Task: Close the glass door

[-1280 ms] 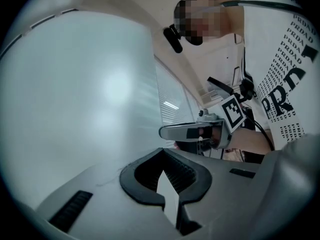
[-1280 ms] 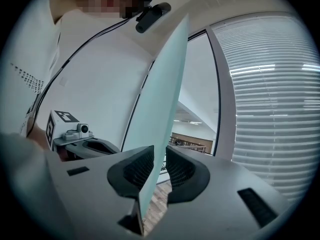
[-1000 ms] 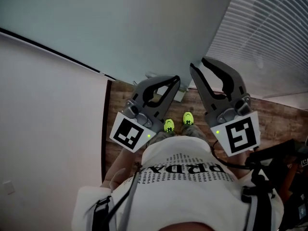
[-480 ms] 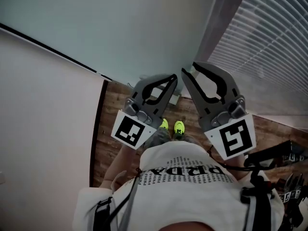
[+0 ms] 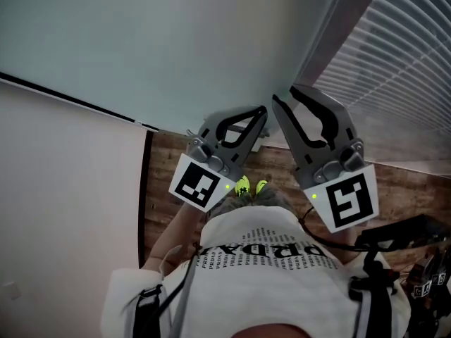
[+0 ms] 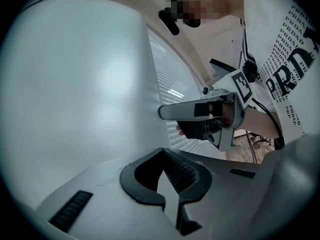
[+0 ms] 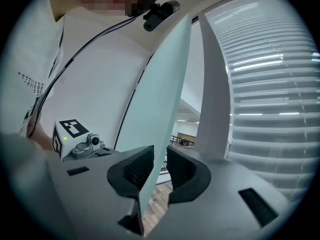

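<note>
1. The right gripper straddles the free edge of the glass door. Its jaws are released and a little apart, with the pane's edge between them. In the right gripper view some background shows between the pane and one pad, so we judge it hooks the edge rather than clamps it.
2. The left gripper is clenched on nothing, its tips together. It sits just beside the right one, at its 9 o'clock, close to the door's face. We cannot tell whether it touches the glass.
3. A second ago the door's edge ran straight against the blinds at 2 o'clock.
   - Now a grey upright shows between edge and blinds.
   - The black line at 9 o'clock lies flatter and less of the wooden floor is in sight.
   - Our shoes have slid mostly under the shirt hem.
   - The two grippers keep the same pose side by side.
4. We read this as the door swinging while we step after it, its edge heading for the upright.
5. The door is not shut yet. The right gripper view shows a gap between the door's edge and the upright, with a far room visible through it.
6. The outer jaw sits where that gap will close, so it should slip off the edge before the edge meets the upright.
</note>
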`<state>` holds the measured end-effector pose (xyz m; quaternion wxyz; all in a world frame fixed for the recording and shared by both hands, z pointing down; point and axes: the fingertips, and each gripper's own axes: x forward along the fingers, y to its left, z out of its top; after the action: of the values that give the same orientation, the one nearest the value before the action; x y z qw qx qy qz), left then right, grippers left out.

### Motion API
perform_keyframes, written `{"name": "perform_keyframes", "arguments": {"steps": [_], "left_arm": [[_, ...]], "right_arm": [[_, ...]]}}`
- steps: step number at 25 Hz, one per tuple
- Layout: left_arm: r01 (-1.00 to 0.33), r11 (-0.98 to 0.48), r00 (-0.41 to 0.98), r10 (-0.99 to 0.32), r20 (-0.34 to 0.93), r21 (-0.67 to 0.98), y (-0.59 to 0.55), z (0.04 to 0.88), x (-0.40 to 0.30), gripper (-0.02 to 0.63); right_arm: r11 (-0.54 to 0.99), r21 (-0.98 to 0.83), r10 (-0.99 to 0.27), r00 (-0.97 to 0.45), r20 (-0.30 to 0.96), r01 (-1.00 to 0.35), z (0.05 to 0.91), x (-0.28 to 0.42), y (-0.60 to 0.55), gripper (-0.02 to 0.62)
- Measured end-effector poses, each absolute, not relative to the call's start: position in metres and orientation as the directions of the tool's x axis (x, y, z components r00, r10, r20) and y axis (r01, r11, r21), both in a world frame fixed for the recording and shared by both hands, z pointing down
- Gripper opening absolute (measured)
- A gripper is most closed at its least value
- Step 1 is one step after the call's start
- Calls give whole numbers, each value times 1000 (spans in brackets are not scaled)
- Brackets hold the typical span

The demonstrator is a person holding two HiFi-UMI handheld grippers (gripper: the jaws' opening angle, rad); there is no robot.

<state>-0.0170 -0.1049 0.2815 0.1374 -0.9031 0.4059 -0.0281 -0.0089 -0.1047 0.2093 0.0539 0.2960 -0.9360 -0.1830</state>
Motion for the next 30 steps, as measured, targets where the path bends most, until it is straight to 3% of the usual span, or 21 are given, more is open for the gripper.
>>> {"name": "perform_keyframes", "arguments": {"steps": [5,10,16,20,30], "left_arm": [[-695,-668,699,-715,-33,-266,-105,280,-15,0],[-670,-692,716,-698,11,-270,-111,297,-13,0],[-694,-691,702,-712,23,-200,-129,307,-9,0],[-675,-709,724,-690,-1,-205,-131,308,-7,0],[-689,-707,718,-696,-17,-161,-136,297,-9,0]], "right_arm": [[716,378,-644,-765,32,-587,218,4,-101,55],[831,193,-538,-841,47,-521,250,4,-84,55],[843,239,-512,-855,84,-482,261,-6,-74,54],[821,251,-546,-834,78,-513,260,-5,-75,-2],[801,269,-563,-826,36,-535,238,-13,-89,-2]]}}
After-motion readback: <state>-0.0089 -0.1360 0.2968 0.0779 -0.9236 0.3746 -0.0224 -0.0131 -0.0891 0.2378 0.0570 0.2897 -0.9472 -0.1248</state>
